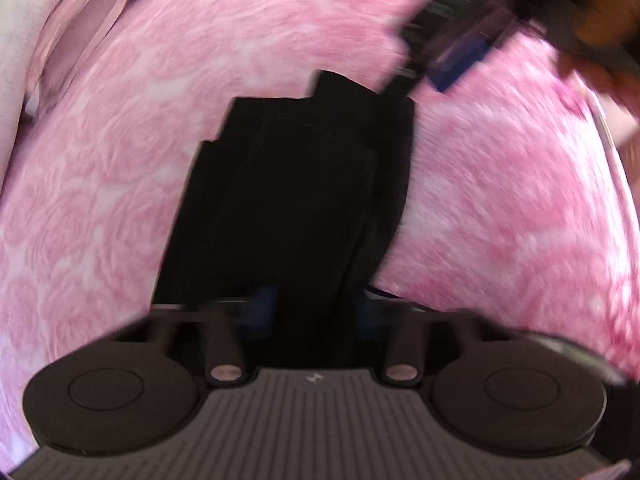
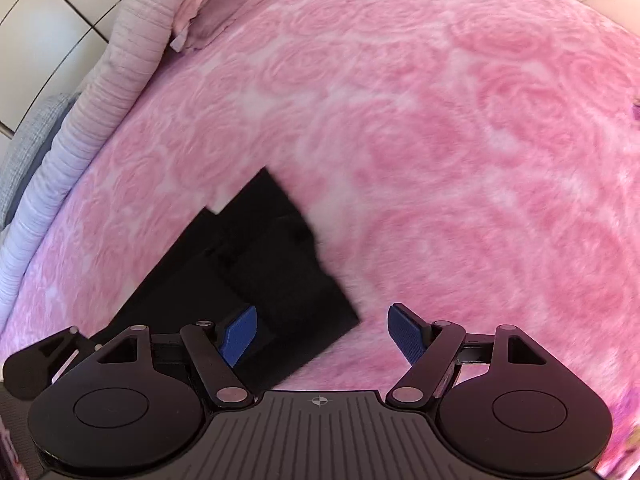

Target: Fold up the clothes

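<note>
My left claw (image 1: 310,304) is closed on the near end of the black garment (image 1: 296,188); dark cloth fills the gap between its blue pads, which barely show on either side of it. From there the garment runs straight away from me, long axis near to far, lying flat on the pink rose-patterned blanket (image 1: 500,200). Its far end is stepped, several folded layers ending at slightly different lines, with the highest corner far right.

My right claw (image 2: 322,334) stands wide open and holds nothing. Its left pad (image 2: 239,334) hangs over the garment's near right part; its right pad (image 2: 406,332) is over bare blanket. In this view the black garment (image 2: 256,272) lies diagonally, from near left up to a far corner, its right edge straight and sharp against the pink. Whether the left pad touches the cloth I cannot tell.

In the left view, the right claw (image 1: 456,56) shows blurred at the far right, just beyond the garment's far right corner.

Open blanket (image 2: 460,160) spreads wide to the right and far side. To the left, a ribbed pale bed edge (image 2: 72,152) bounds the blanket, with a pink pillow (image 2: 224,4) at the far left corner and tiled floor (image 2: 52,20) beyond.
</note>
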Motion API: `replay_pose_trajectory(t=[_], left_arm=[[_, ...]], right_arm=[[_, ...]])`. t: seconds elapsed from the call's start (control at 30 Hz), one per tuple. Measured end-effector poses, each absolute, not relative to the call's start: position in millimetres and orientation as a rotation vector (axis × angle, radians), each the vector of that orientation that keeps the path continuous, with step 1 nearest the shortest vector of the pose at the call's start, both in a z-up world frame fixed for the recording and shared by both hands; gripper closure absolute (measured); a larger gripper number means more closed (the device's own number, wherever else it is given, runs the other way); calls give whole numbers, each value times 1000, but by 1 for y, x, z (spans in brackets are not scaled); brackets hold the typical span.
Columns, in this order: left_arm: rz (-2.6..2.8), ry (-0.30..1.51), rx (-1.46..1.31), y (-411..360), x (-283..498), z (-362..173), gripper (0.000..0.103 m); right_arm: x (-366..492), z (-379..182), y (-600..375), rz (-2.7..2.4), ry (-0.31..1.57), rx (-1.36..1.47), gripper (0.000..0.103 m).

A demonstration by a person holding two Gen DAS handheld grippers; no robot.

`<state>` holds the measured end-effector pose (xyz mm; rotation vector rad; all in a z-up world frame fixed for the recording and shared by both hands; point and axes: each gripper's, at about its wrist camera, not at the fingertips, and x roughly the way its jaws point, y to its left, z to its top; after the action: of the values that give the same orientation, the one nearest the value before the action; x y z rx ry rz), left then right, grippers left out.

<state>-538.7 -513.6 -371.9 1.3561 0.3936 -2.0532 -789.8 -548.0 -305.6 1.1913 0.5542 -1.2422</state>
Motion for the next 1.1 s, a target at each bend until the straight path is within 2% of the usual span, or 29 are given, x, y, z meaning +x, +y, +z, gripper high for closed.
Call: replay_pose_trajectory(t=[0.03, 0.2, 0.33, 0.5, 0.6, 0.73, 0.8, 0.83, 0.87, 0.9, 0.93, 1.1], left_arm=[[-2042, 430, 1332, -520, -535, -368, 96], [-1863, 591, 959, -551, -443, -295, 101], [-1639, 579, 733, -544, -327, -224, 101], [-1275, 504, 607, -485, -179, -153, 102], [-1038, 520, 592, -424, -104, -142, 102], [-776, 616, 598, -330, -42, -169, 101], [-686, 700, 587, -293, -24, -193, 101], [-660, 744, 581, -277, -18, -205, 101], [-635, 784, 574, -263, -12, -217, 101], [-617, 816, 559, -253, -5, -225, 101], [-602, 842, 529, -244, 0, -231, 101], [-614, 816, 364, -240, 21, -206, 101]], right_arm=[[-791, -306, -548, -1232, 560, 1189, 27], [-767, -303, -539, -1082, 618, 1159, 27], [-726, -304, -529, -922, 659, 1153, 27], [-674, -316, -523, -841, 722, 1122, 27], [-650, -330, -526, -890, 771, 1096, 27], [-638, -337, -526, -978, 765, 1099, 27], [-637, -335, -526, -1015, 765, 1113, 48], [-636, -334, -528, -1029, 772, 1119, 72], [-635, -330, -531, -1036, 778, 1120, 85], [-633, -326, -533, -1038, 783, 1120, 92], [-630, -317, -537, -1041, 783, 1099, 97], [-604, -228, -568, -1007, 671, 900, 99]])
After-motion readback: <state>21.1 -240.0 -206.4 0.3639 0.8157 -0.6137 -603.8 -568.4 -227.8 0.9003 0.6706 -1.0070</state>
